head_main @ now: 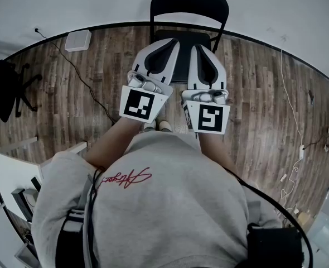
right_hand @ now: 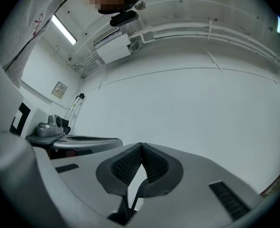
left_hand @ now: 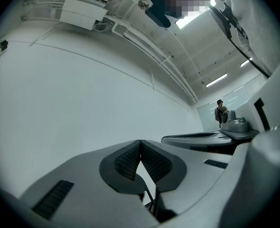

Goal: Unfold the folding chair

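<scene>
Your left gripper (head_main: 170, 44) and right gripper (head_main: 201, 50) are pinched together, empty; I'd grab that stiff-looking chair (head_main: 189, 1) ahead by its backrest.

No word or number can be read with certainty. The grey sweatshirt (head_main: 170, 216) bears a red script signature (head_main: 122, 178) on its front, too looped to spell out. The left marker cube (head_main: 139, 105) and the right marker cube (head_main: 211, 119) show black-and-white square code patterns, not letters. A small wall notice (right_hand: 59, 90) is too tiny to read.
</scene>
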Available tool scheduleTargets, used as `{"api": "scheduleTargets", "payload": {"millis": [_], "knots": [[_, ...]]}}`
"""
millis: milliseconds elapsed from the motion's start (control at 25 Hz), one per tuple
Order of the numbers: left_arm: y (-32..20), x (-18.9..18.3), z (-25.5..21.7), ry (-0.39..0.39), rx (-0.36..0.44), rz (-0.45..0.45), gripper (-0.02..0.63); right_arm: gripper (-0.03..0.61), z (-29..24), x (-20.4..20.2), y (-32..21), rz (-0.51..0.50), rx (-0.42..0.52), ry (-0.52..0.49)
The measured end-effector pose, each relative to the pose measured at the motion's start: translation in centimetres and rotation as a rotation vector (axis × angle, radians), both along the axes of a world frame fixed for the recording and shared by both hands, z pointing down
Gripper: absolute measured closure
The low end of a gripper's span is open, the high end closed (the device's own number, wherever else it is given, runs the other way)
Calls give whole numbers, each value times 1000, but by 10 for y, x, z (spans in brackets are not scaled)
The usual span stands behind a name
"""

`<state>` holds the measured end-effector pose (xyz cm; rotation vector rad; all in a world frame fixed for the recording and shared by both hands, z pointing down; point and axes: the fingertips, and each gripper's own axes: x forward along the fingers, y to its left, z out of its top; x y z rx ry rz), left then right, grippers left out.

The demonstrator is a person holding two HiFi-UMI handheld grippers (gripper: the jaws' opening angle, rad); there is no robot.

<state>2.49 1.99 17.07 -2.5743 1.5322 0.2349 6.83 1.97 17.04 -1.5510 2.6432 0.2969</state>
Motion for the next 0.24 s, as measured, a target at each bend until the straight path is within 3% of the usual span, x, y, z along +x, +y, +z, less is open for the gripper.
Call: {"api": "scheduleTargets", "payload": {"millis": [240], "knots": [[2, 3, 0, 0, 6, 3, 598, 563, -2, 1, 1, -4, 12, 5]]}}
